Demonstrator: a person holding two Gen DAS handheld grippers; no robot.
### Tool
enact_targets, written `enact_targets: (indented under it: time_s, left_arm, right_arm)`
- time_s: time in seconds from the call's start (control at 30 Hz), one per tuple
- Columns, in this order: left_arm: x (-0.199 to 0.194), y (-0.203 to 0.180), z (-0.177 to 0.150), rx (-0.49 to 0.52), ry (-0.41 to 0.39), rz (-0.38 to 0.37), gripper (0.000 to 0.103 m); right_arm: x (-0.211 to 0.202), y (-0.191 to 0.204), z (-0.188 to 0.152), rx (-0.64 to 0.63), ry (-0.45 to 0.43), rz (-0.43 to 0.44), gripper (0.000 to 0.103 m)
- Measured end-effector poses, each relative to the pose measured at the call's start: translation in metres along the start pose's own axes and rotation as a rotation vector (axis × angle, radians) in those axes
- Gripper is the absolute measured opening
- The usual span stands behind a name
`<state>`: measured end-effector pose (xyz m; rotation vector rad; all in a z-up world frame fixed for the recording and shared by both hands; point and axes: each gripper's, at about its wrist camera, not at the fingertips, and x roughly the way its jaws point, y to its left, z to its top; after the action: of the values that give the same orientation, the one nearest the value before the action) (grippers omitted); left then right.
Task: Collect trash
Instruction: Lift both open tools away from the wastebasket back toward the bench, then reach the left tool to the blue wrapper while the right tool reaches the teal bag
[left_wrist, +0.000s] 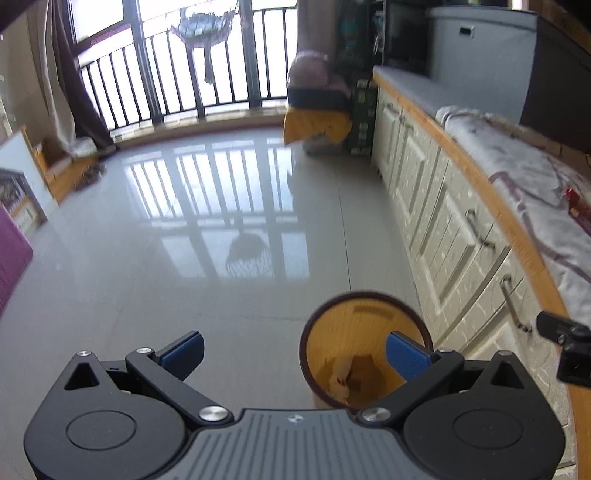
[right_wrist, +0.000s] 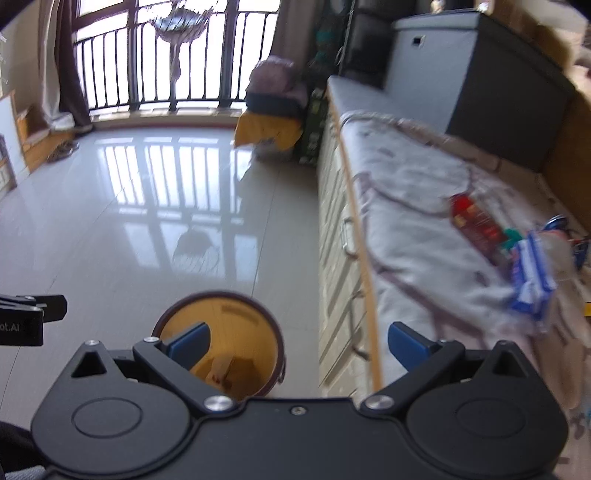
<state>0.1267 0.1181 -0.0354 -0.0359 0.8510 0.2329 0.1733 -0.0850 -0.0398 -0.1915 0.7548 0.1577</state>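
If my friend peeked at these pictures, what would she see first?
Probably the yellow bin on the shiny floor, right beside the white cabinets, with a bit of crumpled trash at its bottom. Next, the red packet and the blue and white packet lying on the cloth-covered counter. Both the left gripper and the right gripper hang open and empty near the bin.

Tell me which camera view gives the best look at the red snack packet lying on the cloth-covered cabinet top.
The right wrist view: the red snack packet lies there full length on the pale patterned cloth, beside a blue-and-white packet, though blurred. The left wrist view catches only a small red sliver at its right edge.
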Motion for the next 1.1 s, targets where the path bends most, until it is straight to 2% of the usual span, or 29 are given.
enact_targets:
  time_s: [0.27,0.5,0.63,0.8,0.97,1.1]
  left_arm:
    - [-0.034,-0.029,0.013,-0.010,-0.123,-0.068,0.103]
    - [-0.059,-0.076,0.024,0.068,-0.200,-0.157,0.103]
    - [-0.076,-0.108,0.023,0.141,-0.242,-0.217,0.103]
    - [-0.094,-0.147,0.026,0.208,-0.288,-0.281,0.103]
    - [-0.104,-0.187,0.028,0.286,-0.290,-0.369,0.103]
    - [-0.108,-0.216,0.029,0.317,-0.294,-0.390,0.103]
  right_arm:
    - [-0.038,-0.039,0.004,0.064,-0.150,-0.079,0.103]
    - [-0.069,-0.089,-0.004,0.137,-0.228,-0.151,0.103]
    - [-0.085,-0.121,-0.013,0.170,-0.248,-0.209,0.103]
    - [-0.110,-0.163,-0.028,0.224,-0.255,-0.230,0.103]
    - [-0.133,-0.203,-0.041,0.259,-0.269,-0.270,0.103]
    - [-0.147,-0.233,-0.056,0.277,-0.260,-0.317,0.103]
